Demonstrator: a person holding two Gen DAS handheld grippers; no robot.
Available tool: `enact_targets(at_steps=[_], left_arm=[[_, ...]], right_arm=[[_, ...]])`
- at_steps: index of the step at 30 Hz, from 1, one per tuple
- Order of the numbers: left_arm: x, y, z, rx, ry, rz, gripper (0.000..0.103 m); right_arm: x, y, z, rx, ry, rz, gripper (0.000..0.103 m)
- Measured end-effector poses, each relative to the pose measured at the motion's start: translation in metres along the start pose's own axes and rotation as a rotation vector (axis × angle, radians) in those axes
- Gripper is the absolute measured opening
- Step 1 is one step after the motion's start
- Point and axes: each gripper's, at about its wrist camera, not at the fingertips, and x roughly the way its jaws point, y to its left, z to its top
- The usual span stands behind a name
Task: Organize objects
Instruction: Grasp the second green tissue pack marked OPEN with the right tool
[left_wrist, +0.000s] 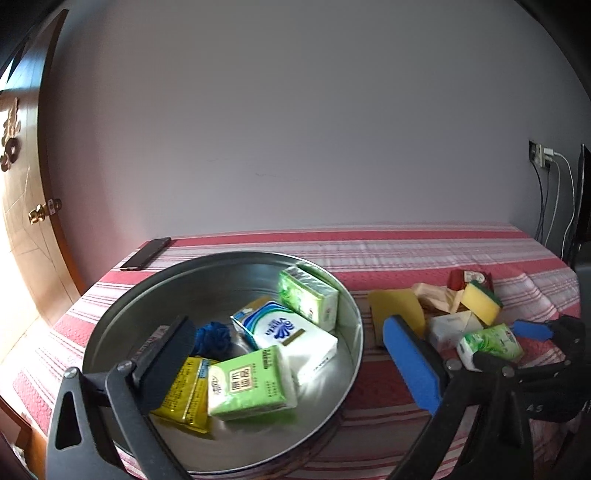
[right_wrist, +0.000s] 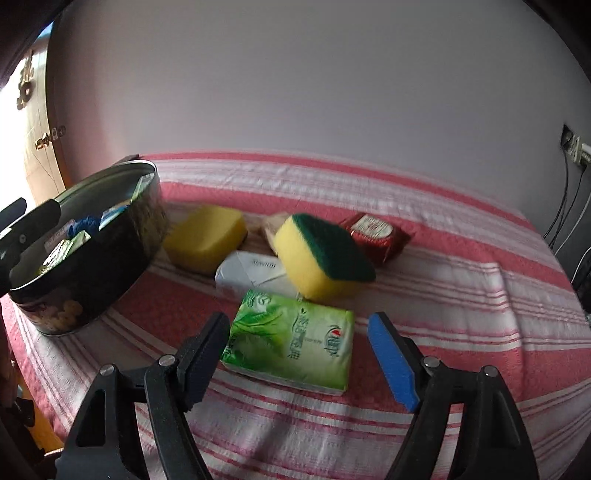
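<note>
A round metal tin (left_wrist: 122, 306) (right_wrist: 110, 254) on the striped cloth holds two green tissue packs (left_wrist: 251, 384), a white-and-blue pack (left_wrist: 295, 332), a yellow packet and a blue scrubber. My left gripper (left_wrist: 295, 362) is open and empty above the tin. My right gripper (right_wrist: 299, 354) is open, its jaws on either side of a green tissue pack (right_wrist: 295, 347) lying on the cloth; this pack also shows in the left wrist view (left_wrist: 487, 343).
Beyond the pack lie a white tissue pack (right_wrist: 251, 273), a yellow sponge (right_wrist: 205, 238), a yellow-green scouring sponge (right_wrist: 325, 258) and a red packet (right_wrist: 376, 232). A phone (left_wrist: 146, 253) lies at the table's far left corner. Cables hang at the right wall.
</note>
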Motion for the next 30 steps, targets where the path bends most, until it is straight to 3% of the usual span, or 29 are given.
enact_targets(at_steps=[8,14,19,25,30], left_arm=[[0.004,-0.012,-0.002,0.018,0.015,-0.008,0.103],[0.004,-0.025,0.002,0.024,0.014,-0.017,0.103],[0.009,-0.052,0.006,0.057,0.013,-0.057,0.103],[0.021,-0.1,0.01,0.141,0.029,-0.152,0.103],[0.031,-0.141,0.014,0.237,0.043,-0.238,0.103]], right_arm=[[0.008,-0.002,-0.002,0.007,0.024,0.021,0.077],[-0.033,0.008,-0.011,-0.04,-0.103,0.059,0.077],[-0.062,-0.019,-0.004,0.02,-0.227,-0.028,0.077],[-0.051,-0.071,0.008,0.14,-0.228,-0.1,0.077],[-0.042,-0.09,0.022,0.173,-0.253,-0.139,0.077]])
